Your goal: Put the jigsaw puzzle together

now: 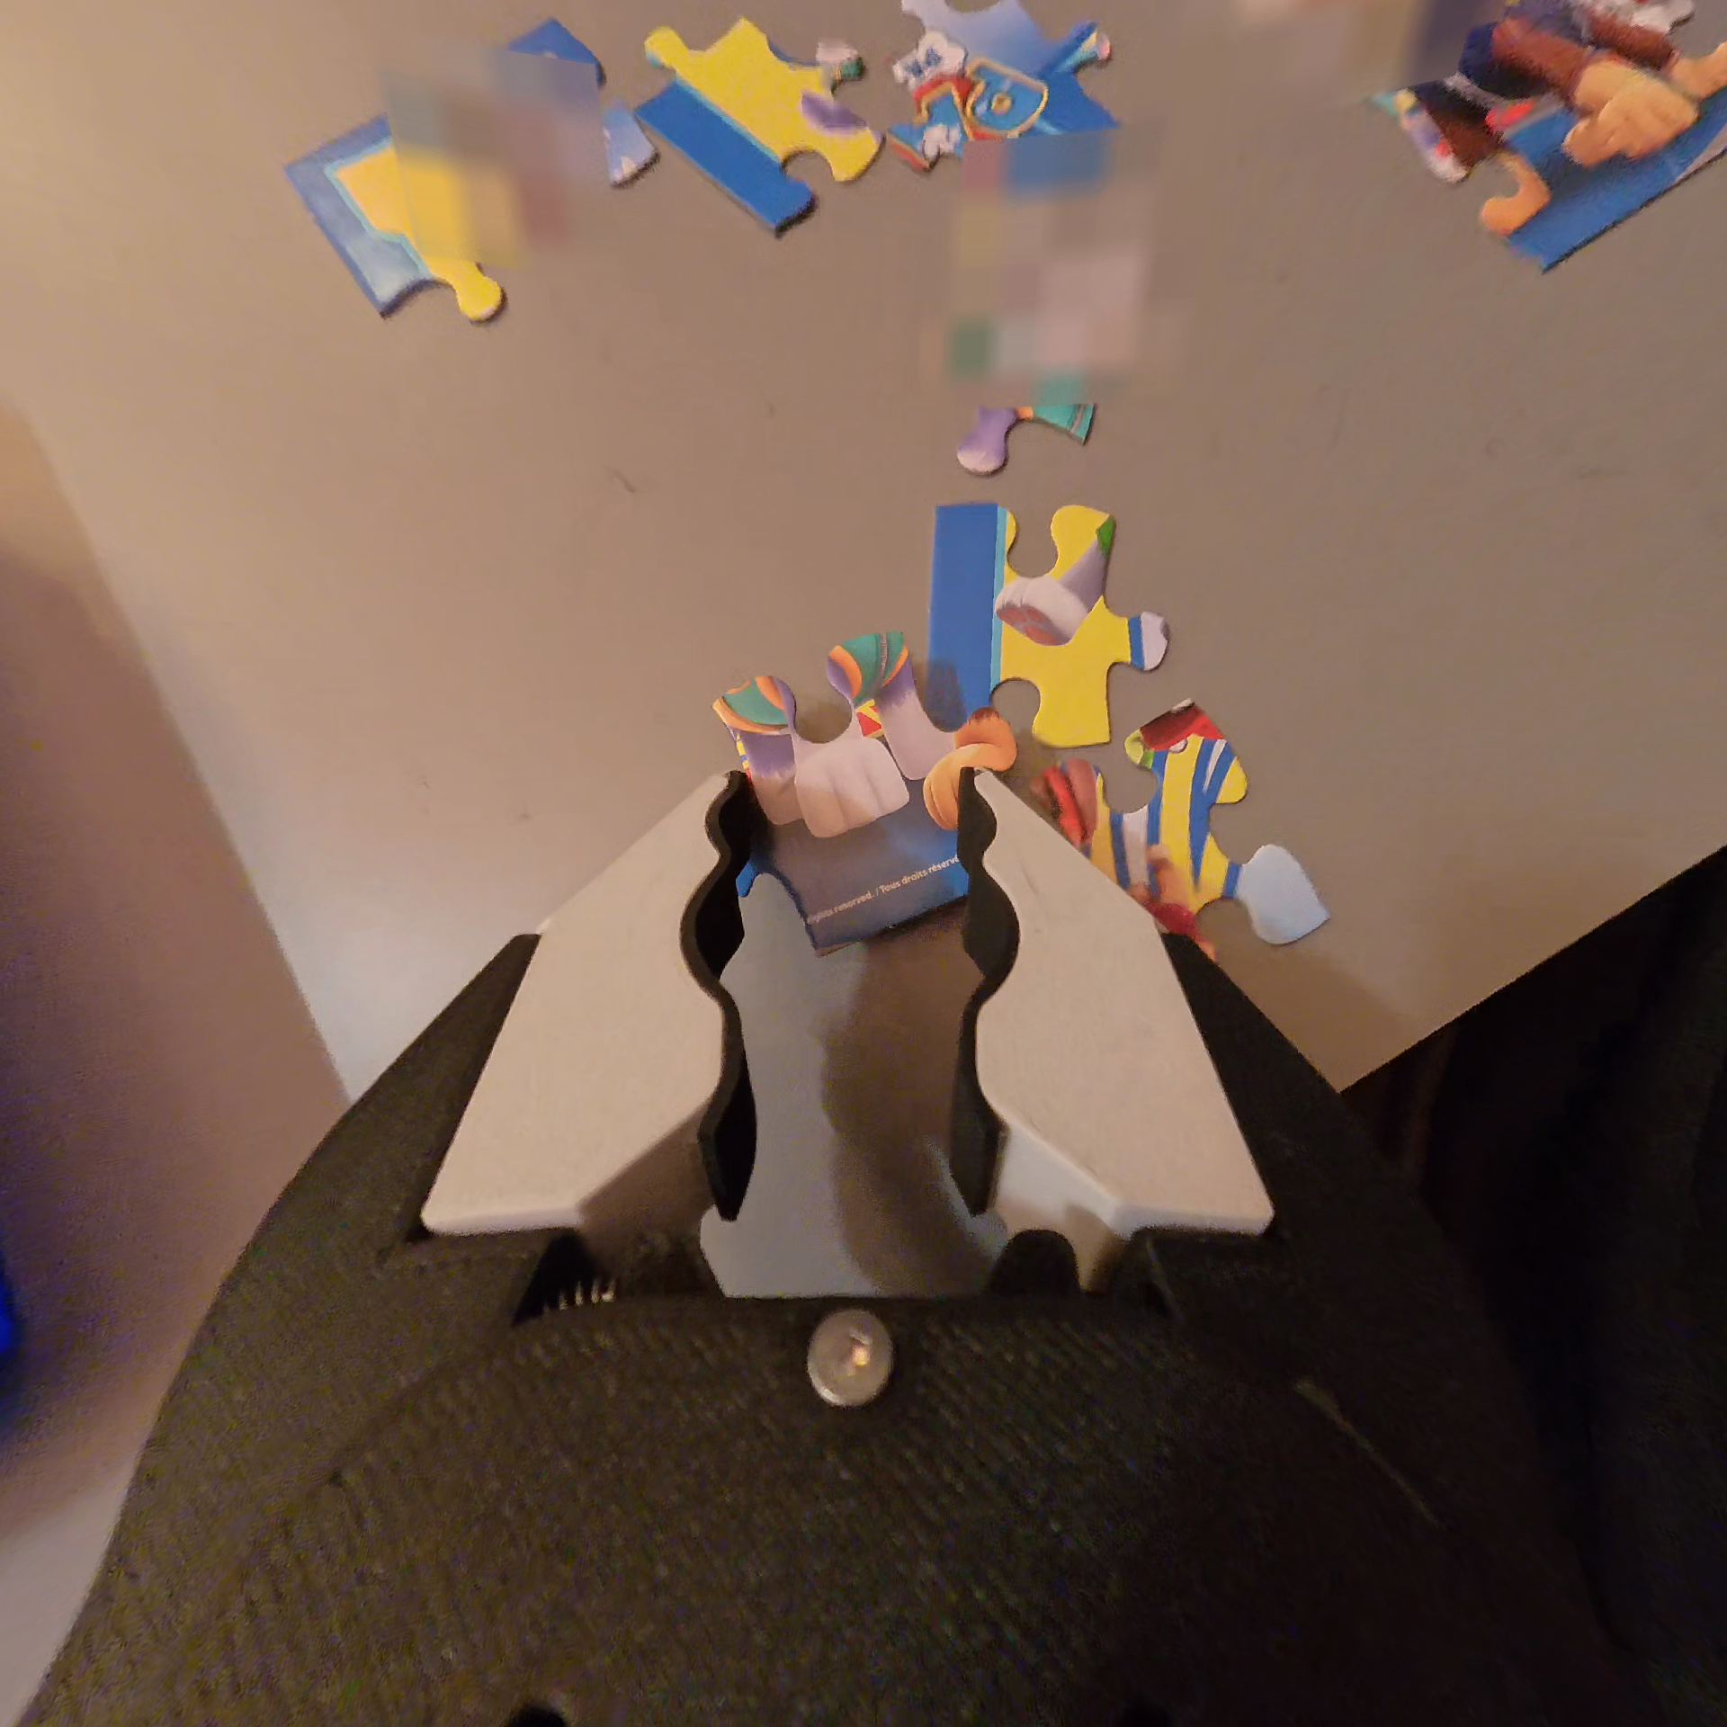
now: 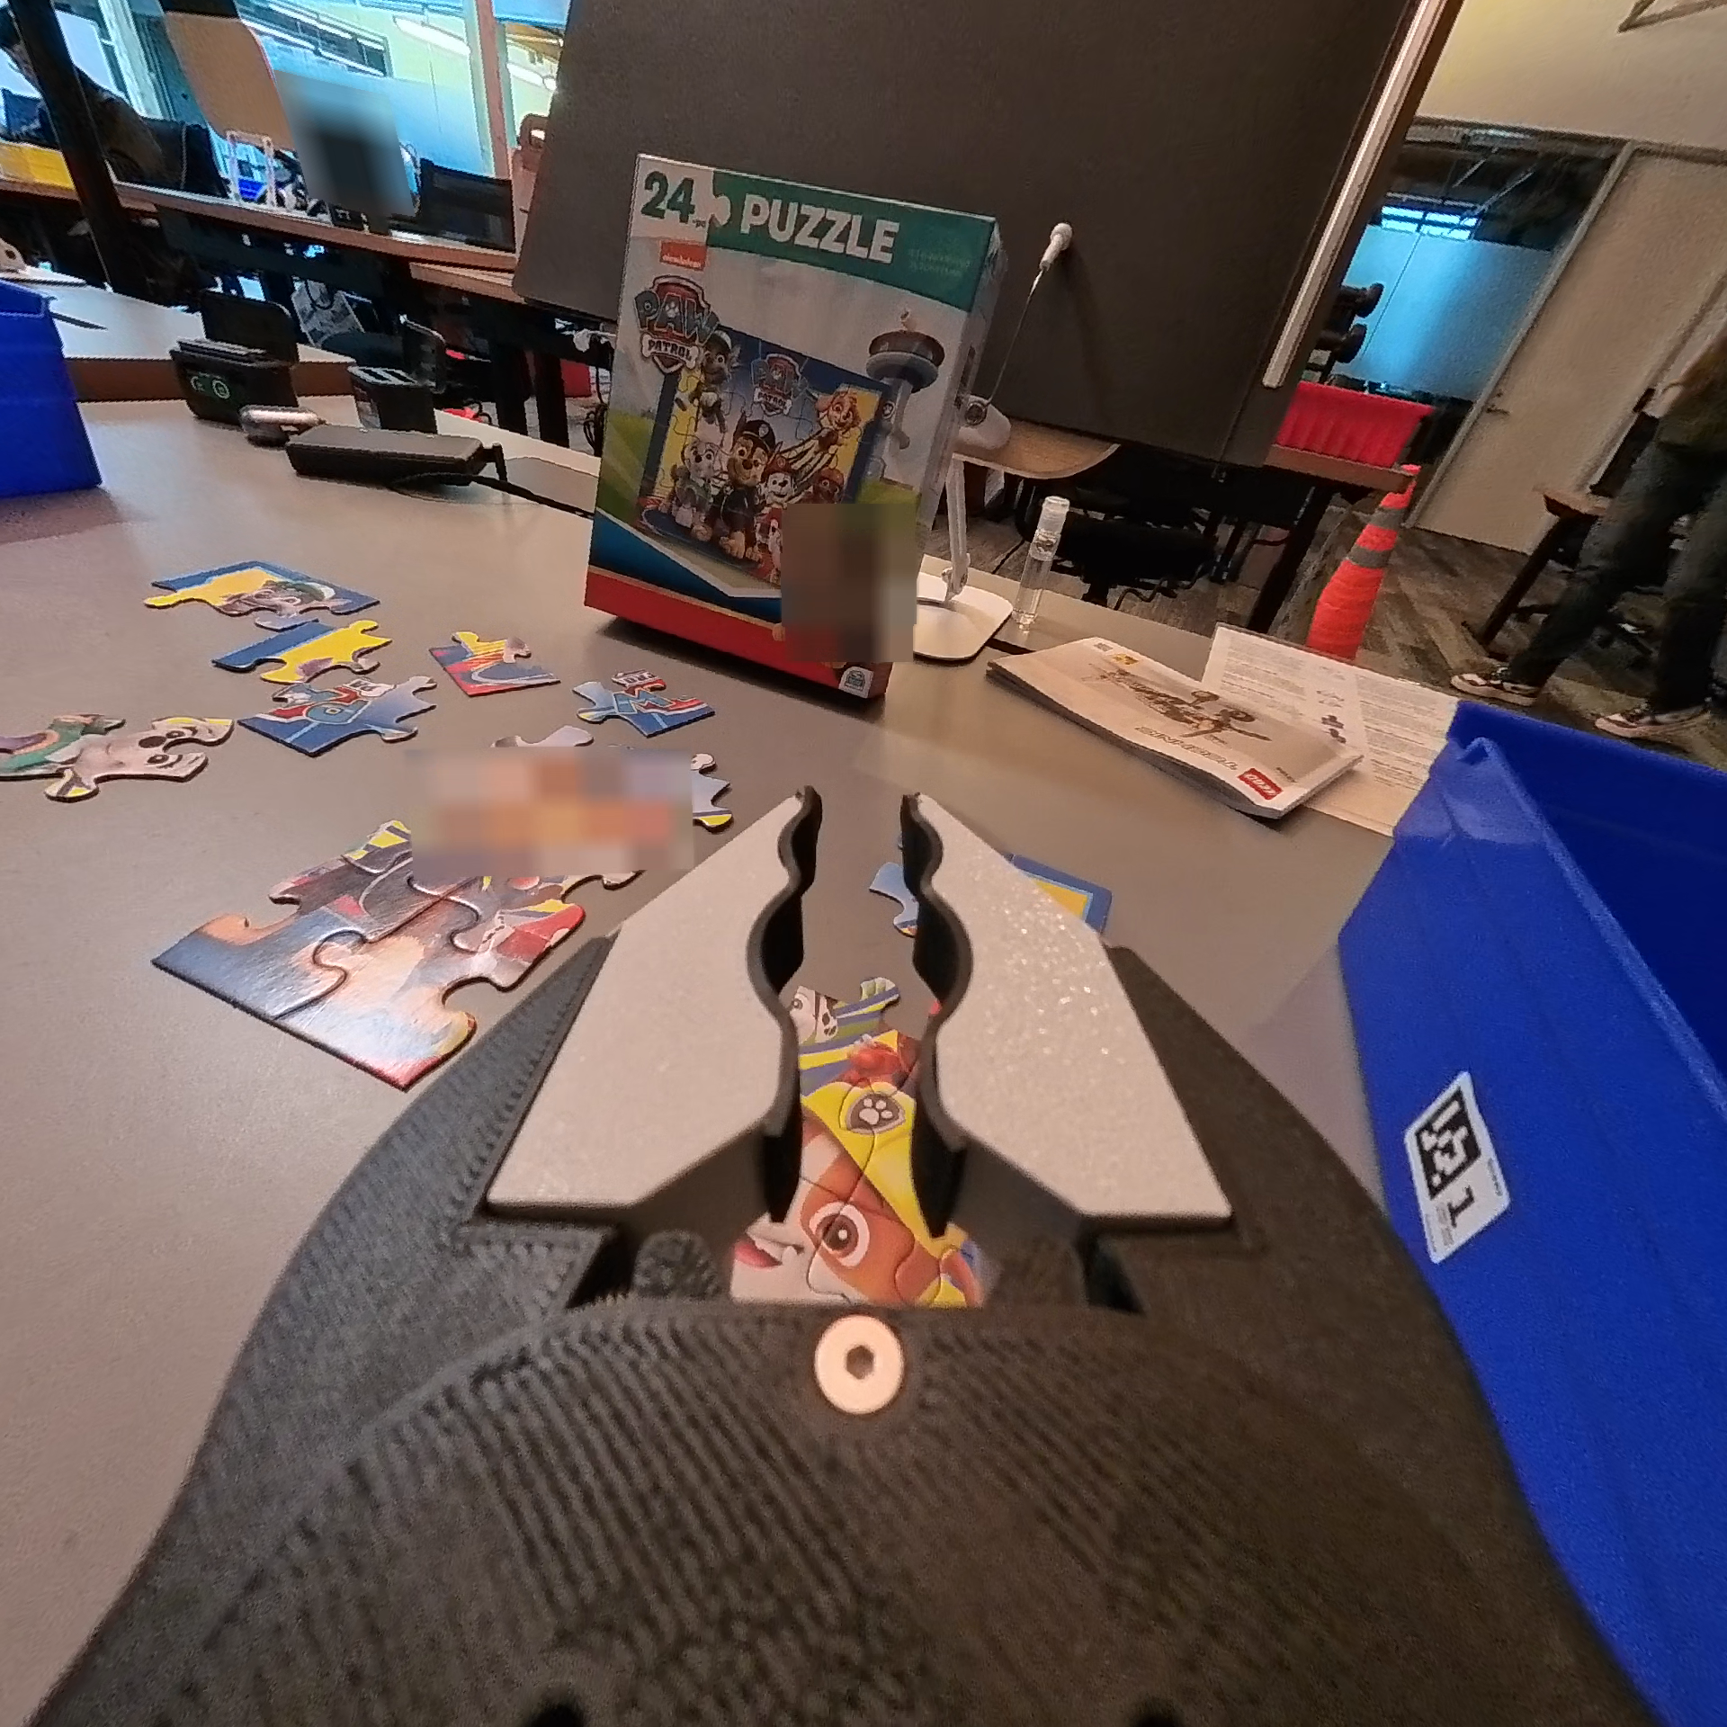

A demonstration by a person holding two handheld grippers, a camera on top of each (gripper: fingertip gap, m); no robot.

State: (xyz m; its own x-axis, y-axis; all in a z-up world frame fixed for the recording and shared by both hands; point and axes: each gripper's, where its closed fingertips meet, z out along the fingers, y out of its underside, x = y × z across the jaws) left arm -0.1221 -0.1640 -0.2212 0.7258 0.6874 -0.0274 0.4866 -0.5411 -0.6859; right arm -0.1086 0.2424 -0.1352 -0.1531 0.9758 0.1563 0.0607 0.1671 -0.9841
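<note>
A blue puzzle piece (image 1: 864,822) with pale paws and an orange patch stands tilted up off the grey table (image 1: 467,607), caught between the fingertips of the left gripper (image 1: 855,794); the dark pads (image 1: 972,841) press on its 2 side edges. Just beyond it lies a blue-and-yellow edge piece (image 1: 1037,626), and just to its right a striped yellow piece (image 1: 1187,841), partly hidden behind the right finger. Farther off lie a small purple scrap (image 1: 1014,435) and a row of blue-and-yellow pieces (image 1: 757,121). The left gripper points steeply down at the table near its edge.

The right gripper (image 2: 860,804) is held low and nearly level over a joined picture section (image 2: 869,1168), its jaws a narrow way apart with nothing between them. Ahead stands the puzzle box (image 2: 785,402); a joined cluster (image 2: 374,944) lies left, a blue bin (image 2: 1570,1028) right, a booklet (image 2: 1187,720) beyond.
</note>
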